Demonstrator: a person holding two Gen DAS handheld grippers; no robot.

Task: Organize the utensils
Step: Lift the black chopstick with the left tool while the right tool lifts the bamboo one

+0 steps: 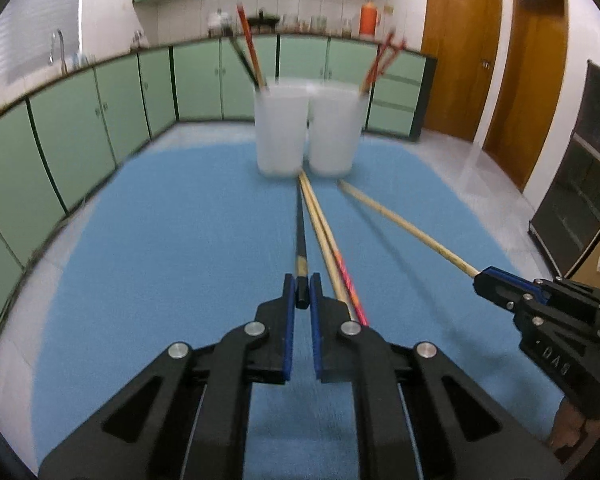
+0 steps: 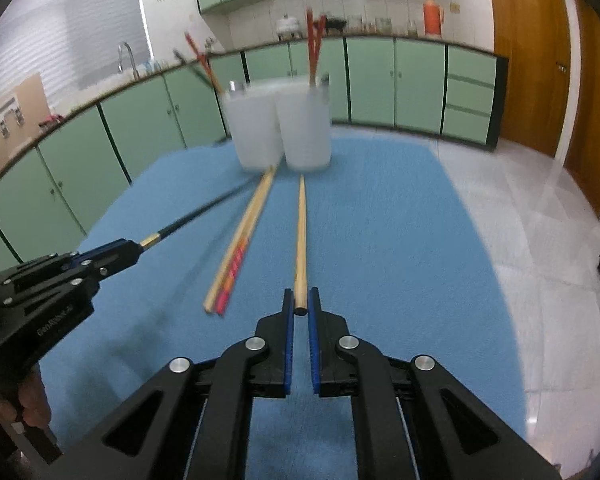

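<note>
My left gripper [image 1: 301,292] is shut on the thick end of a black chopstick [image 1: 300,236] that points toward two white cups [image 1: 280,132] at the far end of the blue mat [image 1: 160,240]. My right gripper [image 2: 300,303] is shut on the end of a plain wooden chopstick [image 2: 300,232], seen in the left wrist view [image 1: 412,232] too. Several wooden chopsticks, some with red-pink ends [image 2: 236,256], lie on the mat between the two. The left cup [image 2: 254,128] holds a black and a red chopstick; the right cup [image 2: 306,124] holds red ones.
The mat covers a white table [image 2: 540,240]. Green kitchen cabinets [image 1: 80,128] run behind and to the left, wooden doors [image 1: 460,52] stand at the right. A dark shelf unit [image 1: 580,200] is at the far right.
</note>
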